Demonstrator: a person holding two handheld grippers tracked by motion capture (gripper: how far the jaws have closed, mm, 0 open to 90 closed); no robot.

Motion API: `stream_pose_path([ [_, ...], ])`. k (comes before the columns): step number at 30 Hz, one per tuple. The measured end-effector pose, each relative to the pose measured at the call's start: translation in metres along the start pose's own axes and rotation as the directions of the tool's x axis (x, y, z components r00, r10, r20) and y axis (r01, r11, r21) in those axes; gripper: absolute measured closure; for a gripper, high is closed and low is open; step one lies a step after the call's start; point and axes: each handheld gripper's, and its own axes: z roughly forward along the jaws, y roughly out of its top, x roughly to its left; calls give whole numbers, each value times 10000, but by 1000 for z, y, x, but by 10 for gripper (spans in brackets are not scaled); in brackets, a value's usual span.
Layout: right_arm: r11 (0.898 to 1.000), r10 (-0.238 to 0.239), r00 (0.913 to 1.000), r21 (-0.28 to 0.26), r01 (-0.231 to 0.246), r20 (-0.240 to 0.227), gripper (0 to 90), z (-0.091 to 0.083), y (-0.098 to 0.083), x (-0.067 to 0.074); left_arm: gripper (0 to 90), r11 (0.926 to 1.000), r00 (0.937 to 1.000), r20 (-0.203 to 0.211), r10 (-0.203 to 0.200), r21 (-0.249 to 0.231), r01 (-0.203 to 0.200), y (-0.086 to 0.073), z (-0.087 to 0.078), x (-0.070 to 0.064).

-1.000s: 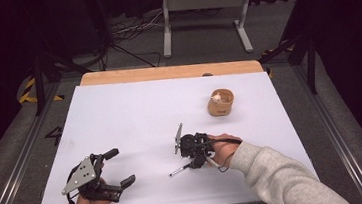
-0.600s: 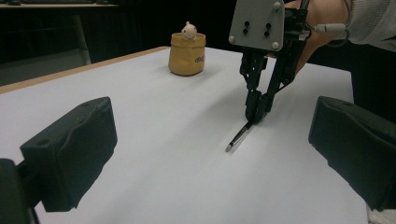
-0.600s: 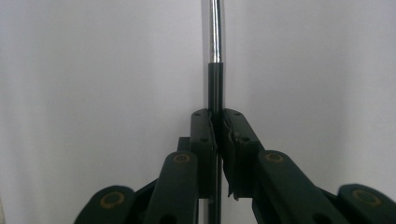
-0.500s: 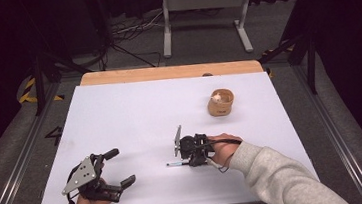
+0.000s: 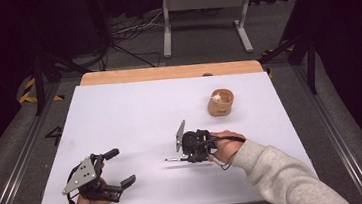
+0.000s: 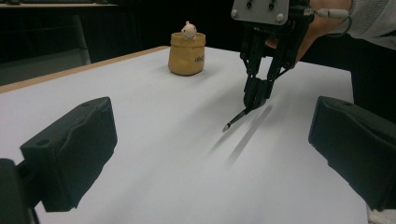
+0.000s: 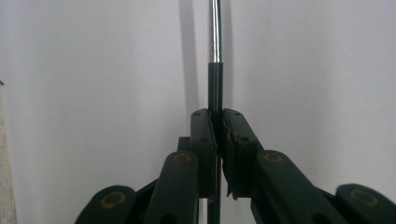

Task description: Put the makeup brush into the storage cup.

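Right hand-held gripper (image 5: pixel 187 157) clamping thin brush (image 6: pixel 237 119) — above white table (image 5: pixel 135 116)

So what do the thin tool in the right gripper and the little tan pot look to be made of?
The tool looks like a matte black shaft, probably plastic or painted, joined to a bright section that mirrors light like polished metal. The right gripper has its jaws clamped on the black part. The pot looks glazed ceramic or glossy plastic, judging by its soft sheen; that stays uncertain.
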Motion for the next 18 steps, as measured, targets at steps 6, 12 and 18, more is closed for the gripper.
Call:
stream_pose_path([
  [6,9968,142,9997,-786,-126,206,841,-14,-3,-3,18,10000,10000,-5,3,8,-3,0,0,0],
  [12,9840,381,9978,-1758,-282,534,842,-29,-9,-7,18,10000,10000,5,1,15,-1,0,0,0],
  [18,9641,653,9950,-2618,-436,750,842,-40,-14,-10,18,10000,10000,6,8,23,-8,0,0,0],
])
